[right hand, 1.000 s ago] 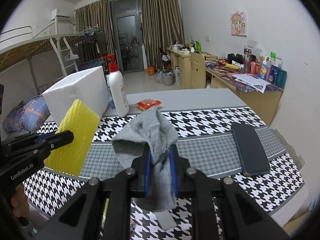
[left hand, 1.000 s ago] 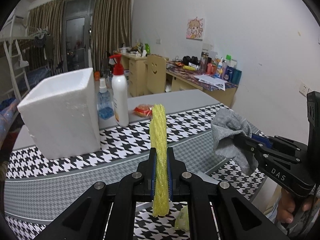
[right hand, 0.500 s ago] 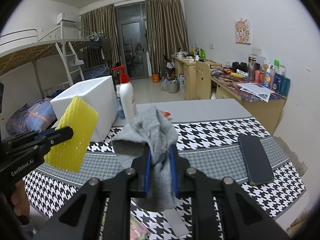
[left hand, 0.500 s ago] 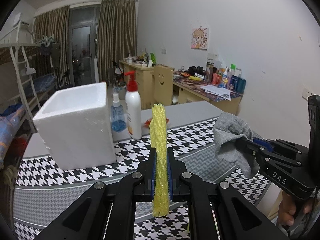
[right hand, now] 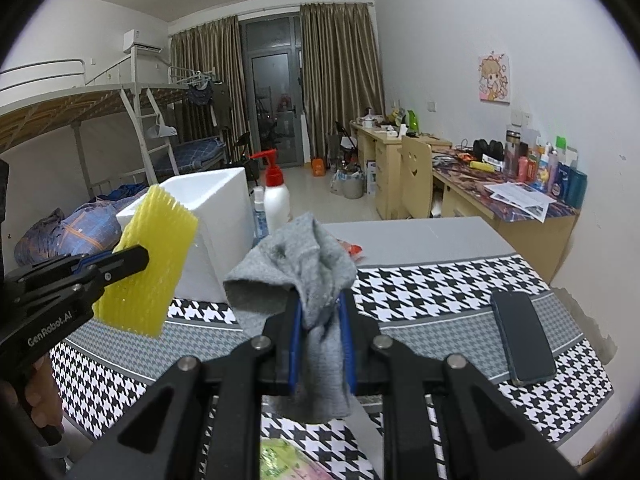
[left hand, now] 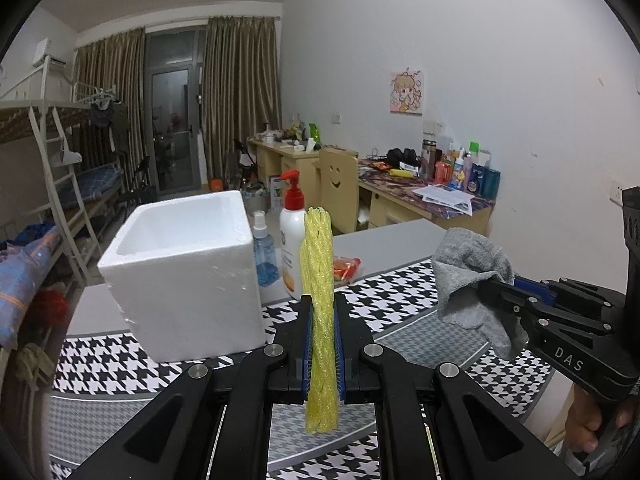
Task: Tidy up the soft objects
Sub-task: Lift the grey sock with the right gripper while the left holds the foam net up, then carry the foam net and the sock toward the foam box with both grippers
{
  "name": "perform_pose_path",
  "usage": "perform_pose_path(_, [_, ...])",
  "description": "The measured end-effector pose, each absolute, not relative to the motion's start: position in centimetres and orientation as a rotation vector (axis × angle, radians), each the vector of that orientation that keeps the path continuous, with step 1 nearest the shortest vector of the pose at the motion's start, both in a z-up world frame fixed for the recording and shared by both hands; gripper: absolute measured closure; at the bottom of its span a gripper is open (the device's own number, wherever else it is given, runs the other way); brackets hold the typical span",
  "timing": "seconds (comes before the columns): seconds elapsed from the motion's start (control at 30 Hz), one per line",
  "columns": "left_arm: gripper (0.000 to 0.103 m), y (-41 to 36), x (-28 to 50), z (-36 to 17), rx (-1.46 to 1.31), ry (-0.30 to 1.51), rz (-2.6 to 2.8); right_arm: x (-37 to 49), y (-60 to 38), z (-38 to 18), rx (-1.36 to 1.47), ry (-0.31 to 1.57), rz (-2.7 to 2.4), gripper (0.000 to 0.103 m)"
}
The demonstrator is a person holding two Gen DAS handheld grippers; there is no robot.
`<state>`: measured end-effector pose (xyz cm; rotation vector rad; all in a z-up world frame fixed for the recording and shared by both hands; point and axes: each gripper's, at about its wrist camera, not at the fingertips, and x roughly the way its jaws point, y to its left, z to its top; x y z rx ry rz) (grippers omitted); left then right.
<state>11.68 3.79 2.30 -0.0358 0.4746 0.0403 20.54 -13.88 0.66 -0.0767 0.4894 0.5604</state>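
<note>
The left gripper [left hand: 322, 340] is clamped on a yellow foam net [left hand: 319, 300], which its own camera shows only edge-on as a narrow upright strip; the right wrist view gives the net's broad ribbed face [right hand: 150, 268], held above the table in front of the white foam box [right hand: 218, 224]. The right gripper [right hand: 322, 344] is closed on a grey cloth [right hand: 304, 292] bunched between its blue pads, the cloth drooping above and below the jaws; from the left wrist view the same cloth [left hand: 472, 276] hangs off the right gripper's tip, clear of the houndstooth table cover [left hand: 400, 292]. Only the right wrist view shows a dark phone [right hand: 522, 338] lying flat on the cover to the right, and a pale green packet [right hand: 280, 460] at the near edge (partly hidden by the gripper frame). Only the left wrist view looks into the box's open top [left hand: 188, 236], which stands upright. Just beside the box are a small blue spray bottle [left hand: 264, 256] and a white pump bottle with a red head [left hand: 292, 240], the latter partly behind the net. An orange-red packet [left hand: 346, 268] lies further back. A hand [left hand: 588, 428] grips the right gripper's handle.
</note>
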Motion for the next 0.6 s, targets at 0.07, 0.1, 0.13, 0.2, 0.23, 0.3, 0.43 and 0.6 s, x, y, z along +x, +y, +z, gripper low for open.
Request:
perform_pose_path(0.07, [0.093, 4.1, 11.7, 2.5, -0.038, 0.469, 0.042, 20.5, -13.6, 0.9, -0.081, 0.482, 0.569, 0.082])
perform_pose_path(0.1, [0.093, 4.3, 11.6, 2.7, -0.038, 0.465, 0.044, 20.4, -13.4, 1.0, -0.083, 0.477, 0.572, 0.082])
perform_pose_path(0.13, [0.093, 4.4, 11.5, 2.8, -0.037, 0.461, 0.046, 20.4, -13.2, 1.3, -0.083, 0.472, 0.576, 0.082])
perform_pose_path(0.2, [0.093, 4.6, 11.4, 3.1, -0.033, 0.452, 0.051, 20.4, -12.9, 1.5, -0.081, 0.467, 0.581, 0.082])
perform_pose_path(0.23, [0.093, 4.8, 11.4, 3.3, -0.033, 0.446, 0.055, 20.4, -12.6, 1.7, -0.081, 0.464, 0.585, 0.082])
perform_pose_path(0.3, [0.093, 5.1, 11.2, 3.6, -0.032, 0.433, 0.06, 20.4, -12.3, 1.9, -0.085, 0.46, 0.587, 0.082])
perform_pose_path(0.43, [0.093, 5.5, 11.3, 3.9, -0.021, 0.42, 0.073, 20.6, -11.5, 2.3, -0.099, 0.452, 0.606, 0.082])
perform_pose_path(0.6, [0.093, 6.1, 11.5, 4.4, -0.021, 0.409, 0.077, 20.8, -10.6, 2.7, -0.108, 0.451, 0.617, 0.082])
